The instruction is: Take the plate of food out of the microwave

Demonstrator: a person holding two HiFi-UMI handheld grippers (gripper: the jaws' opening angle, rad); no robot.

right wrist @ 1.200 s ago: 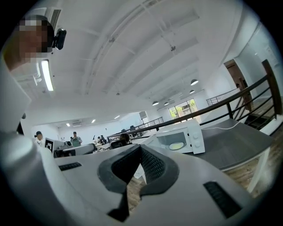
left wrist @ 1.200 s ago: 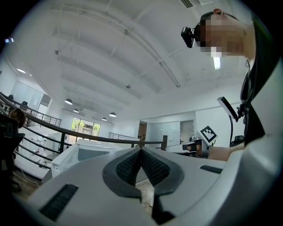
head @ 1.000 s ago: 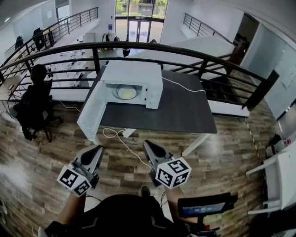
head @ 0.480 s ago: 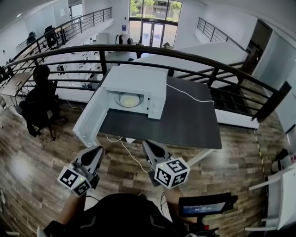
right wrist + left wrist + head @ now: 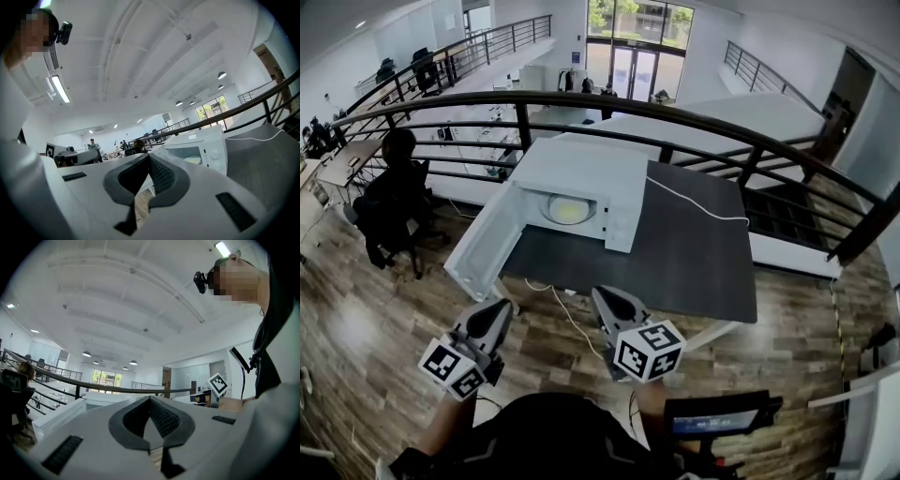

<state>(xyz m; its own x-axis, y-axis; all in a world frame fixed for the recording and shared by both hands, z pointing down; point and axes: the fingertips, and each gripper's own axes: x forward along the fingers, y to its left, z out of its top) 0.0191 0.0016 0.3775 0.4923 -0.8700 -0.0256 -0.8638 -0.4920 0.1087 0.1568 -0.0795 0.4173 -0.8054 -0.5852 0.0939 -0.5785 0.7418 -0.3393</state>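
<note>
A white microwave (image 5: pixel 577 173) stands on a dark table (image 5: pixel 694 248), its door (image 5: pixel 483 248) swung open to the left. Inside lies a pale plate of food (image 5: pixel 566 210); the right gripper view also shows the plate of food (image 5: pixel 193 160) through the opening. Both grippers are held low in front of the table's near edge, well short of the microwave. My left gripper (image 5: pixel 500 307) is shut with nothing in it, and the left gripper view shows its jaws closed (image 5: pixel 150 400). My right gripper (image 5: pixel 602 296) is shut and empty too (image 5: pixel 150 157).
A black railing (image 5: pixel 675 112) curves behind the table. A person sits on a dark chair (image 5: pixel 394 202) at the left. A white cable (image 5: pixel 694 202) crosses the tabletop and another hangs below the front edge (image 5: pixel 558 305). A small screen (image 5: pixel 717 417) sits at the lower right above the wooden floor.
The table and microwave have drawn nearer and lower in the head view. Both grippers keep the same pose, shut and side by side.
</note>
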